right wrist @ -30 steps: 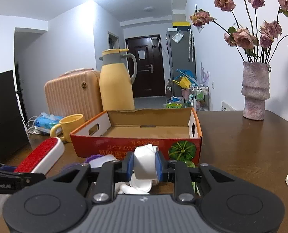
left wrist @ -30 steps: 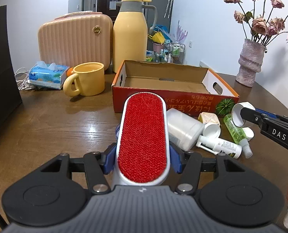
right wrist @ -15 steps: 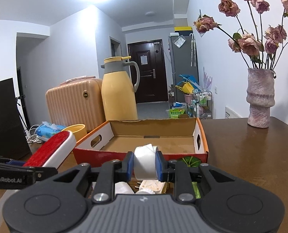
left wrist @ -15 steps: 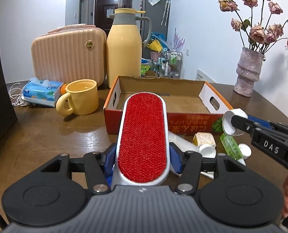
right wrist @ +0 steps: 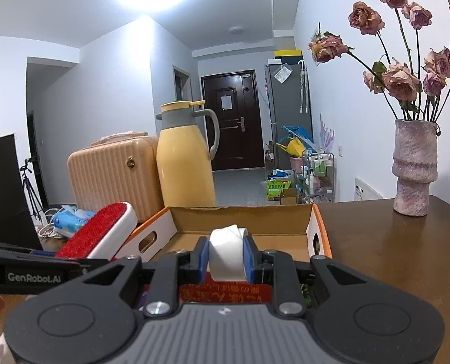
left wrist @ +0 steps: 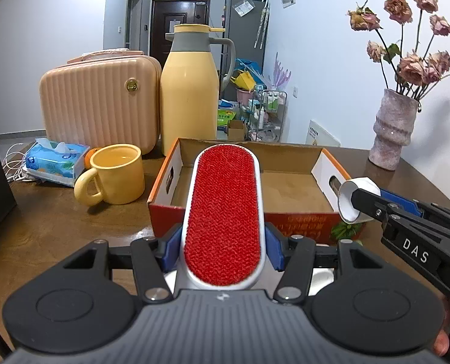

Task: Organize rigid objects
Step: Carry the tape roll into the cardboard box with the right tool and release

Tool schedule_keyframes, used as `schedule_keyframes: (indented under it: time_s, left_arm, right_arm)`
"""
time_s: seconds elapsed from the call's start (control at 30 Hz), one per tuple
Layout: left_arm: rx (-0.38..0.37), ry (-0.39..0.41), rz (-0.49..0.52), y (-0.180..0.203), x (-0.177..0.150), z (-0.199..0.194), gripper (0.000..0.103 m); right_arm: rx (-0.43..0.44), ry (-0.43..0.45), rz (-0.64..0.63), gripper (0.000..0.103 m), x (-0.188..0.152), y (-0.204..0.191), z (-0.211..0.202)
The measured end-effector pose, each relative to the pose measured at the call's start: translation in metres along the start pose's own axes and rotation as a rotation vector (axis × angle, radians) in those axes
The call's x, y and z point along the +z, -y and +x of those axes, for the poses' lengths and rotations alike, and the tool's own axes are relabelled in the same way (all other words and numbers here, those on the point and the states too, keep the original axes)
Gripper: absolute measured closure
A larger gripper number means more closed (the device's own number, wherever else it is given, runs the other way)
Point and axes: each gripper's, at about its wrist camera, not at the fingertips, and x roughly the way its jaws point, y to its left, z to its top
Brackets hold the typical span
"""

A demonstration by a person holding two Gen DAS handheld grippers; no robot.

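With both grippers loaded and raised near the box, I'd call this job early, mid-delivery. My L gripper is clamped on the brush, blue pads tight on its white sides, red face up, head sticking out ahead of the fingers over the box's near wall. My R gripper is pinched on a cup, a small white one, held sideways w/ its open mouth toward the L gripper; in the L view it hangs at the box's R end, by the wall w/ the handle cutout.

Done so far, as far as I can see: nothing is in the box yet. What shows of its floor is bare cardboard, though the brush hides the middle strip in the L view.

Left to do: lower brush and cup inside and let go. Below the R gripper I catch something purple and a bit of green in front of the box, and a white shape under the L fingers, so prob more items wait on the table for later trips; can't tell how many. A small white piece sits at the far R edge of the R view. The mug, jug, case, tissue pack and vase stand beyond or beside the box; whether they count I can't say.
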Motion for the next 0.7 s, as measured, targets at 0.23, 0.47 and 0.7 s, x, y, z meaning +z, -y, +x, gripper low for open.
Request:
schedule_keyframes:
  time_s: [0.23, 0.47, 0.7]
  left_arm:
    - [0.002, 0.009, -0.012, 0.009, 0.015, 0.018, 0.046]
    - [0.012, 0.017, -0.019, 0.021, 0.027, 0.038, 0.046]
    - [0.025, 0.01, -0.026, 0.024, 0.036, 0.059, 0.046]
  right_arm:
    - [-0.015, 0.006, 0.009, 0.08, 0.01, 0.006, 0.015]
    - [-0.04, 0.007, 0.004, 0.08, 0.017, 0.013, 0.035]
    - [-0.057, 0.004, 0.02, 0.08, 0.026, 0.023, 0.056]
